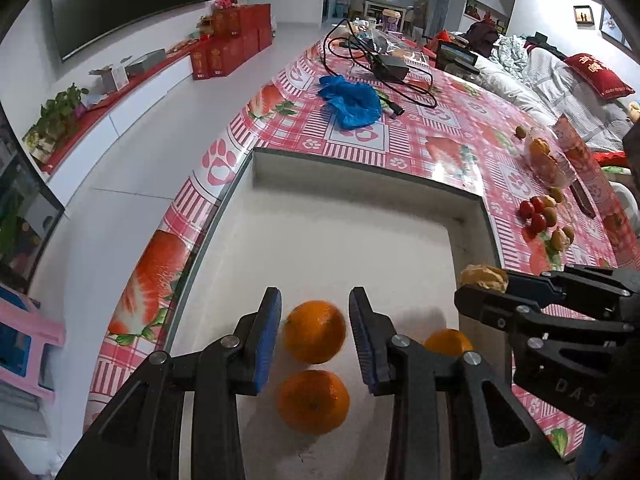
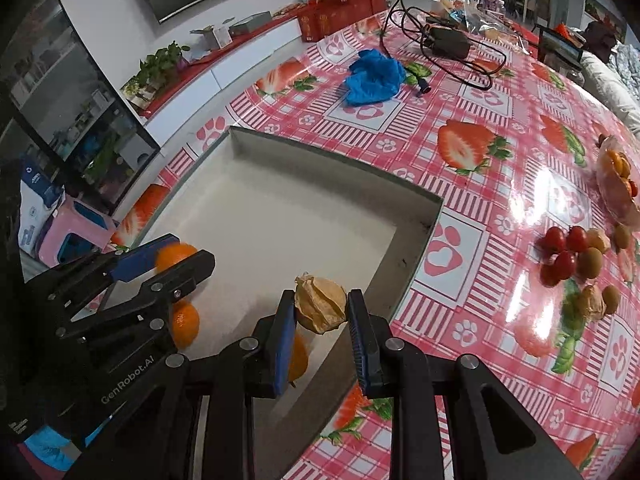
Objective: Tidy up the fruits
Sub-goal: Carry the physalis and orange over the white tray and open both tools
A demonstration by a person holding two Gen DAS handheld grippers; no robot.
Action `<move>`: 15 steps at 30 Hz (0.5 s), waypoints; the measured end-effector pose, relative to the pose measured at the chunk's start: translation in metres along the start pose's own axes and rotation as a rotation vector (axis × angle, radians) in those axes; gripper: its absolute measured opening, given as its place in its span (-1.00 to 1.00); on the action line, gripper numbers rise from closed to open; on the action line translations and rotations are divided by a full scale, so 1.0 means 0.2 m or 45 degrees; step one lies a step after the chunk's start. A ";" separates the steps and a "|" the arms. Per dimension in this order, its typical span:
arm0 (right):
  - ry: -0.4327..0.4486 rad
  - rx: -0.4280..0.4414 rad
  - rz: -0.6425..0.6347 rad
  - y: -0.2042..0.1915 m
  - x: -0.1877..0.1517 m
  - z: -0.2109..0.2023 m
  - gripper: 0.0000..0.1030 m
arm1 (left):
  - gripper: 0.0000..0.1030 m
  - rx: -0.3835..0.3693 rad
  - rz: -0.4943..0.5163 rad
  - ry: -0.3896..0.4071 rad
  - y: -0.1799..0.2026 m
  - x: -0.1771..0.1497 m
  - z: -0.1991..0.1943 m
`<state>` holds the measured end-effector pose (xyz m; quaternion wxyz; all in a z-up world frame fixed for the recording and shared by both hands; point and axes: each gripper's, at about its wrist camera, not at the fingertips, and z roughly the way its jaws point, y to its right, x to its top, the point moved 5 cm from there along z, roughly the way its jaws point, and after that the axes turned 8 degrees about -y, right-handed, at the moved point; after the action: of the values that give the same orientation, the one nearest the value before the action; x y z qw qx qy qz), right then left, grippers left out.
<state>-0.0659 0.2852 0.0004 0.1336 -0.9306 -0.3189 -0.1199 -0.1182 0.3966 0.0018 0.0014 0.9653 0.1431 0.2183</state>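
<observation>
A white tray (image 1: 360,164) with a grey rim lies on the strawberry-print tablecloth. My left gripper (image 1: 315,296) hangs over its near end, and an orange (image 1: 314,332) sits between the blue pads with a thin gap on each side. Two more oranges (image 1: 314,400) (image 1: 448,342) rest on the tray floor. My right gripper (image 2: 321,296) is shut on a papery-husked physalis (image 2: 320,308) above the tray's near right corner. The left wrist view shows that gripper (image 1: 482,286) at the right. Cherry tomatoes (image 2: 564,248) and other small fruits lie loose on the cloth to the right.
A clear plastic bag of fruit (image 2: 616,184) sits at the far right of the table. Beyond the tray lie a crumpled blue bag (image 1: 352,102) and a black power adapter (image 1: 390,66) with looping cables. The table's edge and white floor run along the left.
</observation>
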 end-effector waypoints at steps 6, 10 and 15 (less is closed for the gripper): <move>-0.020 0.021 0.022 0.02 0.01 0.01 -0.29 | 0.45 0.011 -0.024 0.044 -0.02 0.00 -0.05; 0.013 0.030 0.029 0.03 0.01 -0.03 0.20 | 0.52 -0.007 -0.064 0.051 -0.07 0.00 -0.08; 0.061 -0.002 0.028 0.04 0.00 -0.11 0.47 | 0.53 0.011 -0.106 0.081 -0.12 -0.04 -0.16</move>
<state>-0.0636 0.2724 0.0188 0.1417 -0.9311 -0.3052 -0.1410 -0.1453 0.4162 0.0253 0.0019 0.9511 0.1840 0.2482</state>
